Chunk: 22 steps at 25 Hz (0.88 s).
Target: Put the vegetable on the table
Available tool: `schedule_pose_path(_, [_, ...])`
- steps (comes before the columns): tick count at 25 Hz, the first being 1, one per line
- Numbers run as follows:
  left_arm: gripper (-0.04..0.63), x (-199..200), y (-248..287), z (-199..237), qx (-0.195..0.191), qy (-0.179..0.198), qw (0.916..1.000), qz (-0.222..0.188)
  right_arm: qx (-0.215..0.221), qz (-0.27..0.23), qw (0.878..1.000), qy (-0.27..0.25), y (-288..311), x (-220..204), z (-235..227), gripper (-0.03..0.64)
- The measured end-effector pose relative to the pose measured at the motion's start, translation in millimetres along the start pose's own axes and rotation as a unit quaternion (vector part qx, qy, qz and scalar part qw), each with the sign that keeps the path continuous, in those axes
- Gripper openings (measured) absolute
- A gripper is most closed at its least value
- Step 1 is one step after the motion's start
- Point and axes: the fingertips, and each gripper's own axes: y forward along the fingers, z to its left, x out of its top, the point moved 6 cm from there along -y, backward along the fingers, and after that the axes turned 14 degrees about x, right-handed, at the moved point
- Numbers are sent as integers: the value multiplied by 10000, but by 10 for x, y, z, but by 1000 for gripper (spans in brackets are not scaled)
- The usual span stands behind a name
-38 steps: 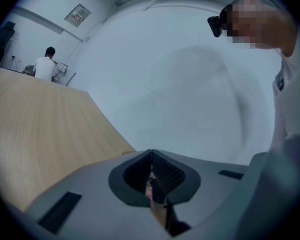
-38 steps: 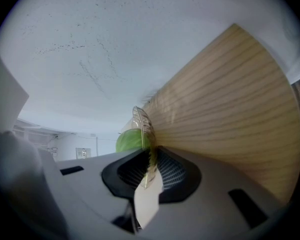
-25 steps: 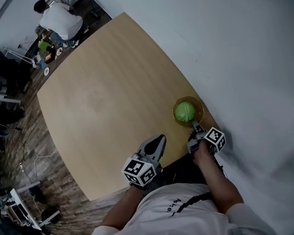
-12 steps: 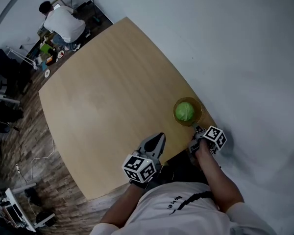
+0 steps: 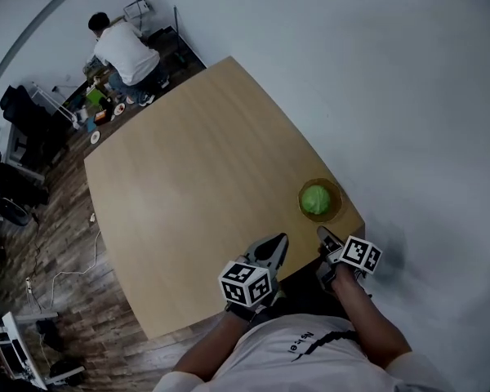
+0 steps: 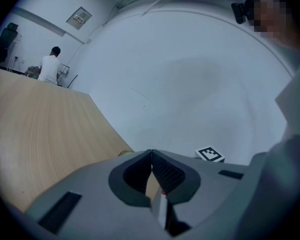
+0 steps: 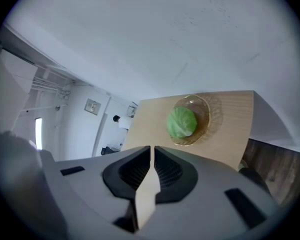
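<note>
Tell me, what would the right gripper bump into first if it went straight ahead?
Probably the glass bowl holding the cabbage, near rim first. The right gripper, jaws closing with nothing between them, points across the table corner toward it, though its height is hard to judge.

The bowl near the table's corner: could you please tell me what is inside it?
One round green vegetable, like a cabbage, sits inside the bowl. It covers the bowl's bottom, so whether anything lies beneath it cannot be seen.

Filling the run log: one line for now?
round green cabbage: in amber glass bowl | right gripper: closing, empty, short of bowl | left gripper: shut, empty
</note>
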Motion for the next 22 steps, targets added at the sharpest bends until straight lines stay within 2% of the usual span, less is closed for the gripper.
schedule_pose_path(5, [14,186,-213,-52,-30,14,10000,-51,704,107,9929,-950,-20,-10,716,25])
schedule_pose_path(8, [14,403,-432,-209,-109,11,9997,-216,1033,30,9791,-1751,-143,76,1219,20])
schedule_pose_path(12, [14,697,-684,-379,-109,241,9983,-521,1237,102,9558,-2664,-247,120,1822,18])
schedule_pose_path(16, [14,672,-822,-378,-60,414,9960,-790,1349,132,9343,-3298,-283,-13,1984,17])
schedule_pose_path(22, [14,732,-1016,-427,0,573,9930,-1033,1358,154,9189,-3702,-302,-116,2172,15])
